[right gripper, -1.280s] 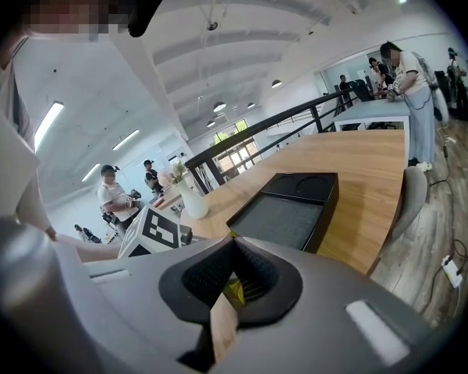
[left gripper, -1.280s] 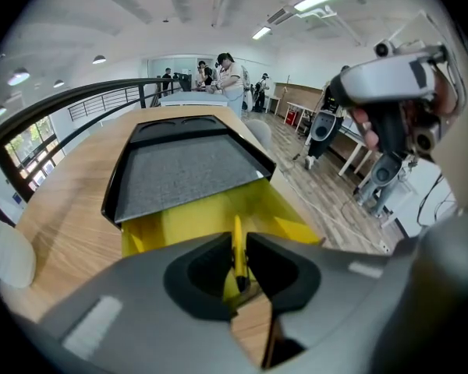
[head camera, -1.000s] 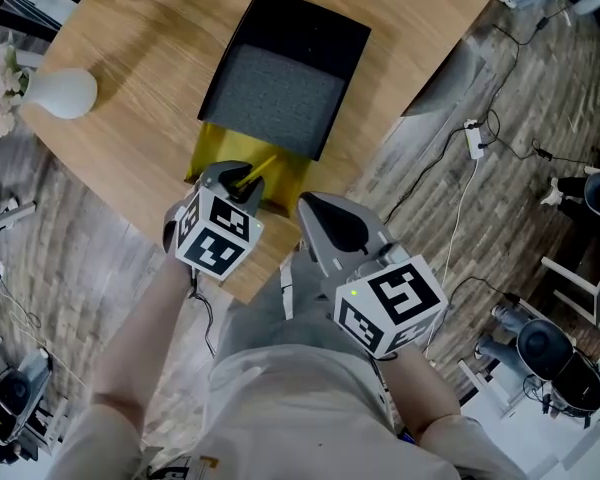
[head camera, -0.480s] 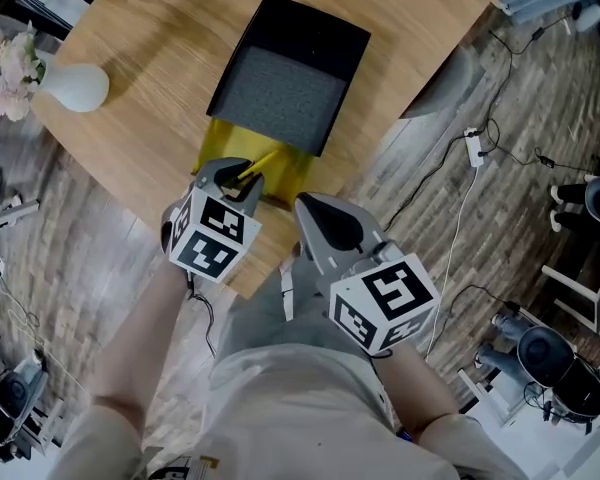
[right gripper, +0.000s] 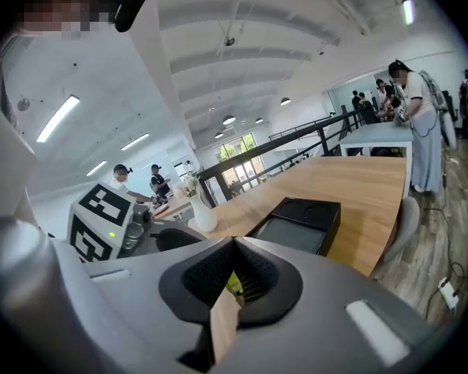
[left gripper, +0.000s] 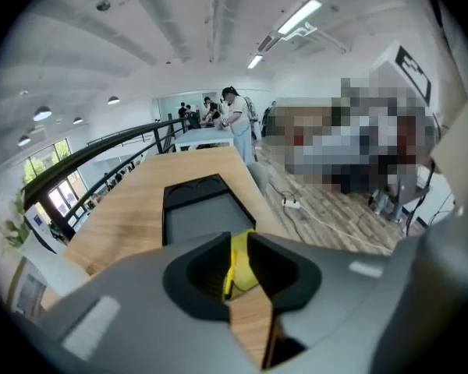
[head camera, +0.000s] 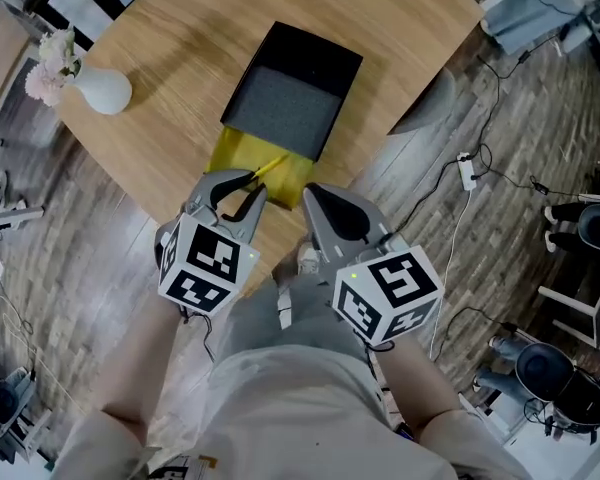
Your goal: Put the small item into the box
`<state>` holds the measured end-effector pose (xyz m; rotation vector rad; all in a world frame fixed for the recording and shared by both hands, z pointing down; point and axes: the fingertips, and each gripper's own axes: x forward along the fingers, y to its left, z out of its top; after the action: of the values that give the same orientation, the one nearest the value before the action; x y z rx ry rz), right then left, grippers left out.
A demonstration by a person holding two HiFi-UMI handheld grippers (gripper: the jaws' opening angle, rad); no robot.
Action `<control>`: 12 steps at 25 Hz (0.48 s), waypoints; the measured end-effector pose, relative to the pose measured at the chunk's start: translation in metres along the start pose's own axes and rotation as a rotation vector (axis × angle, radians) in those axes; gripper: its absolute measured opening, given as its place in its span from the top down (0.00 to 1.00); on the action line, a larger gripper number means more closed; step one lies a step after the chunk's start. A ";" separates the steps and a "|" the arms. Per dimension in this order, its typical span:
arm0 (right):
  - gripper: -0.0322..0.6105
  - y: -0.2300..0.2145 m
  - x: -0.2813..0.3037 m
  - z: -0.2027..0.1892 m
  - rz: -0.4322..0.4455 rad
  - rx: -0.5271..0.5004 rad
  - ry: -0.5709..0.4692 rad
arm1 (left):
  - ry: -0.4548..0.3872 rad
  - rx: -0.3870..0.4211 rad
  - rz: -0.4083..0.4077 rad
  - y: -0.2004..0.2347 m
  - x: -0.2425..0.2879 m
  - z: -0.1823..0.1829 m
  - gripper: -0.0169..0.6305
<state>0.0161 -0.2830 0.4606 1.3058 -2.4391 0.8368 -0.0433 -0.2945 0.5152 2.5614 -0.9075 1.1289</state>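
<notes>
The left tool (head camera: 248, 183) is closed on a thin yellow stick (head camera: 270, 166), pinching it near one end. The rest of the stick points towards the black box (head camera: 310, 48). In the left gripper view the stick (left gripper: 230, 267) stands on edge in the narrow slit between the jaws. It hangs over the yellow sheet (head camera: 235, 153) that lies against the box's near end, short of the grey foam lining (head camera: 285, 103).

The right tool (head camera: 310, 190) sits just beside the sheet, on the near side of the box. Its jaws are pressed together with nothing in them.

The stick looks light, stiff and smooth. Held this near its tip, it could swivel in the pads, so a grip closer to its middle would be steadier. The box stands on the wooden worktop (head camera: 180, 48).
</notes>
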 end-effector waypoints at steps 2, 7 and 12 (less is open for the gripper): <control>0.95 0.006 -0.010 0.012 -0.006 -0.037 -0.023 | -0.043 0.013 0.019 -0.004 -0.021 0.016 0.88; 0.95 0.023 -0.032 0.046 -0.003 -0.083 -0.099 | -0.156 0.002 0.097 -0.002 -0.070 0.051 0.93; 0.95 0.040 -0.061 0.077 0.012 -0.112 -0.162 | -0.264 -0.027 0.151 -0.005 -0.117 0.085 0.95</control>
<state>0.0212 -0.2699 0.3549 1.3672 -2.5777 0.6087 -0.0504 -0.2721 0.3728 2.7009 -1.1838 0.8174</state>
